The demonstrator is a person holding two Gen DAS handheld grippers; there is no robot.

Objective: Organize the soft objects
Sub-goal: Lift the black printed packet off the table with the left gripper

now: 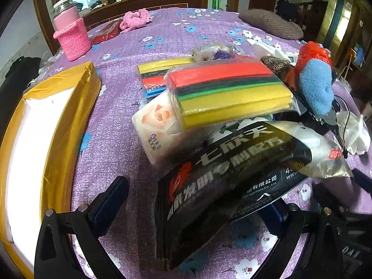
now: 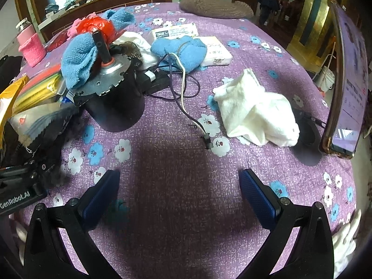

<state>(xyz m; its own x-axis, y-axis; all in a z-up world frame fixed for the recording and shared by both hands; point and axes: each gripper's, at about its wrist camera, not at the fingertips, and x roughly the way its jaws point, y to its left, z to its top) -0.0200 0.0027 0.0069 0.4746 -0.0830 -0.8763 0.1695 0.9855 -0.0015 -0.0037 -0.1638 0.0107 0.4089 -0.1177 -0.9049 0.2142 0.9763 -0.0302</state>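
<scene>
1. My left wrist camera sits low over the purple cloth point(image 1: 130, 41) and looks forward along my left fingers point(image 1: 109, 200) toward the far headboard. It is close in: a black packet point(image 1: 223, 176) fills the near foreground.
2. My right wrist camera also rides low, facing the same far end along my right fingers point(image 2: 258, 195), with open cloth point(image 2: 176, 153) just ahead.
3. It sits to the right of the left view.
4. Both views share the pink cup point(image 1: 73, 38) point(image 2: 32, 48), the blue towel point(image 1: 316, 86) point(image 2: 79, 58), the colour pack point(image 1: 232, 93) point(image 2: 39, 86) and the brown cushion point(image 1: 272, 23) point(image 2: 216, 5).
</scene>
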